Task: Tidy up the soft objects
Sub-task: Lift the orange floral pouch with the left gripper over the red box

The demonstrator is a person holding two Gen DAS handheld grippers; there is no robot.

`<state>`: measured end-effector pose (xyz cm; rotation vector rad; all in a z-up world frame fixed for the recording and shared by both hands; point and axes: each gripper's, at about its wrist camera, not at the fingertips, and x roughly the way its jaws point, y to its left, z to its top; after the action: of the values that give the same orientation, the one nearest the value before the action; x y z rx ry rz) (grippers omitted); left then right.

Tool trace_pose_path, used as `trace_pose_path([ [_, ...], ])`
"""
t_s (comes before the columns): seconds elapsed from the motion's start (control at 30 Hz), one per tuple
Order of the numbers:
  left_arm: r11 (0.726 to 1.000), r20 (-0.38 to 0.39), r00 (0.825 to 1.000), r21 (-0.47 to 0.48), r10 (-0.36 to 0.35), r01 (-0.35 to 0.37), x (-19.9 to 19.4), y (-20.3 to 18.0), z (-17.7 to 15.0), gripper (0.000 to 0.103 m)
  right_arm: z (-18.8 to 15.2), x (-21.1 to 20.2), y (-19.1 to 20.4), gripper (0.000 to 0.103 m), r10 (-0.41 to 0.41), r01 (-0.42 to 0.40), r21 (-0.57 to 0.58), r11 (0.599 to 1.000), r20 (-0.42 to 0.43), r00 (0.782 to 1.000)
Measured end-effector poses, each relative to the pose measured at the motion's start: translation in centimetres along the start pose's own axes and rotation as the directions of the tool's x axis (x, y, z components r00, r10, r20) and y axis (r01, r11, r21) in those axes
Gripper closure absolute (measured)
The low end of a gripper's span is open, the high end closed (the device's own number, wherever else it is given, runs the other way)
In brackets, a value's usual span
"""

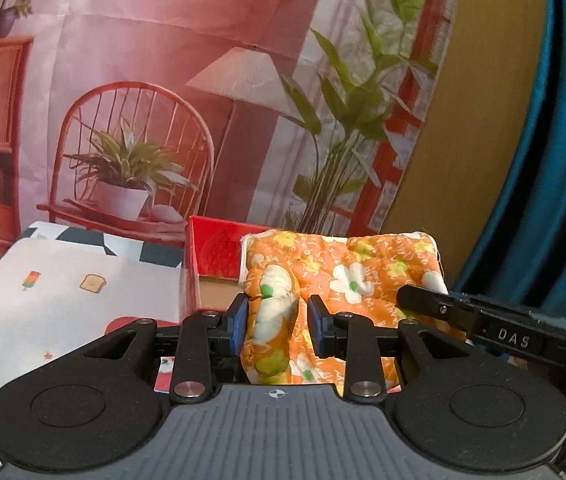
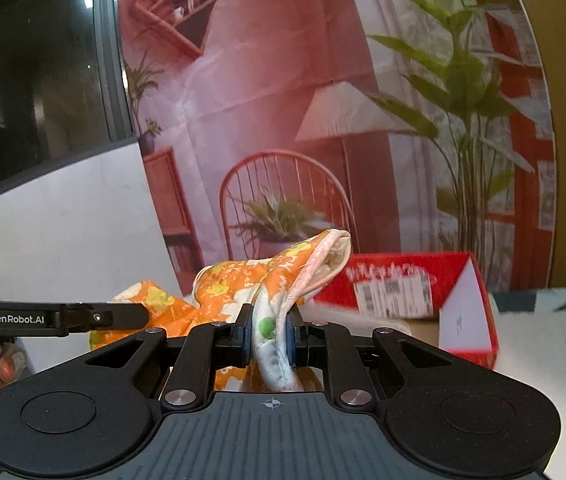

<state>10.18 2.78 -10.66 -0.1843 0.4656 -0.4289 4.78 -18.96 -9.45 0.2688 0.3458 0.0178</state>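
An orange quilted cloth with white and yellow flowers (image 1: 343,276) hangs in the air between both grippers, in front of a red box. My left gripper (image 1: 277,322) is shut on a bunched fold of the cloth. My right gripper (image 2: 269,334) is shut on the cloth's white-edged rim (image 2: 275,344). The cloth (image 2: 235,280) rises to a peak above the right jaws. The right gripper's arm shows in the left wrist view (image 1: 483,316). The left gripper's arm shows in the right wrist view (image 2: 55,318).
An open red cardboard box (image 1: 219,248) stands behind the cloth on a table with a white patterned cover (image 1: 63,292); it also shows in the right wrist view (image 2: 423,288). A printed backdrop of a chair, lamp and plants (image 1: 203,100) hangs behind. A teal curtain (image 1: 543,160) hangs at right.
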Motion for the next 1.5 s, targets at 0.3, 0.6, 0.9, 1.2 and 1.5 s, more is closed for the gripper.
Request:
trace_pose_path([
  [0.3,0.999,-0.006,0.999,0.031,0.032,-0.032,3.6,0.5,2.4,0.071,2.5,3.6,-2.2,0.088,-0.023,0.023,0.014,1.000,0.001,1.000],
  [0.6,0.996,-0.071,0.996,0.073,0.054,-0.049,9.3,0.5,3.5,0.071,3.4,8.5,-5.6,0.088,-0.066,0.068,0.027,0.997,-0.071,0.995],
  [0.9,0.996,-0.128,0.990,0.076,0.052,-0.043,14.5,-0.1,4.5,0.071,4.1,12.5,-8.4,0.088,-0.129,0.128,-0.022,0.992,-0.137,0.982],
  [1.2,0.996,-0.182,0.982,0.084,0.055,-0.041,18.1,0.2,4.7,0.071,4.2,15.2,-10.9,0.088,-0.154,0.151,-0.031,0.988,-0.195,0.969],
  [1.5,0.993,-0.240,0.968,0.110,0.070,-0.045,20.9,0.1,4.1,0.071,3.5,17.2,-12.8,0.087,-0.170,0.175,-0.005,0.985,-0.252,0.953],
])
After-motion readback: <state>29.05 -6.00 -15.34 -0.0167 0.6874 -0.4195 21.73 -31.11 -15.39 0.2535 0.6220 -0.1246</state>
